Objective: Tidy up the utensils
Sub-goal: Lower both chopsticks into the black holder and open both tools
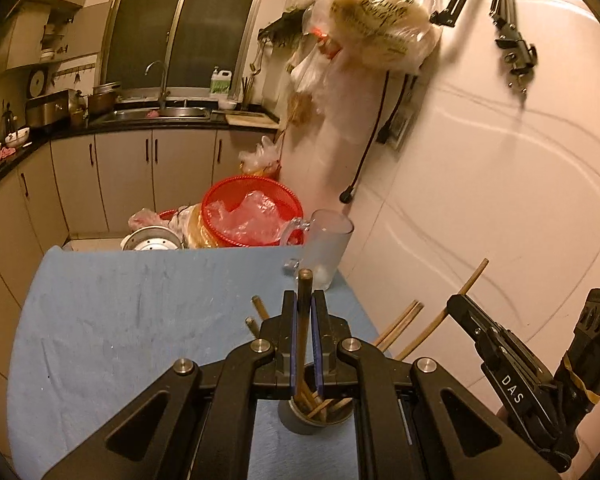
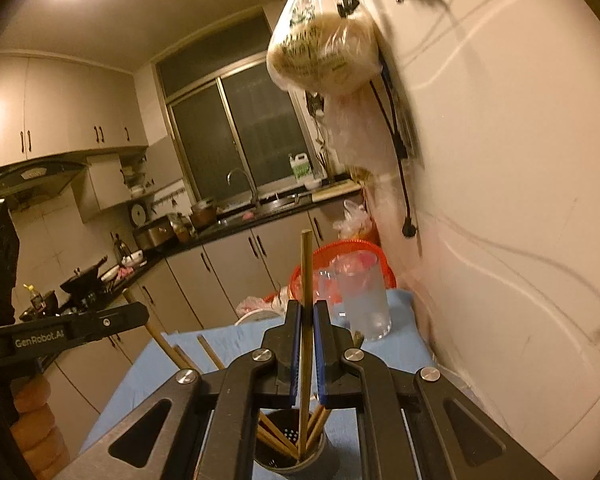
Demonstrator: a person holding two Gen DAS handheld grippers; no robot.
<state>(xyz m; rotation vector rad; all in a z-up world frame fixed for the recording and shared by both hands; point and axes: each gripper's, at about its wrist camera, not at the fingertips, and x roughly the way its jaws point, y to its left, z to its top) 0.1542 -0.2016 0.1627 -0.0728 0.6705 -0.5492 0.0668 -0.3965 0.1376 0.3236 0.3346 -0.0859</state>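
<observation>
A round metal utensil holder (image 1: 314,416) stands on the blue-covered table (image 1: 140,320) and holds several wooden chopsticks; it also shows in the right wrist view (image 2: 292,456). My left gripper (image 1: 304,308) is shut on one dark chopstick (image 1: 303,320) that stands upright with its lower end in the holder. My right gripper (image 2: 307,316) is shut on a light wooden chopstick (image 2: 306,280), also upright with its lower end in the holder. The right gripper (image 1: 512,372) shows at the right of the left wrist view, close beside the holder.
A frosted glass mug (image 1: 326,246) stands at the table's far right corner, near the white wall (image 1: 500,160). A red basket (image 1: 252,210) with plastic bags sits beyond the table's far edge. Kitchen cabinets and a sink (image 1: 172,114) lie further back.
</observation>
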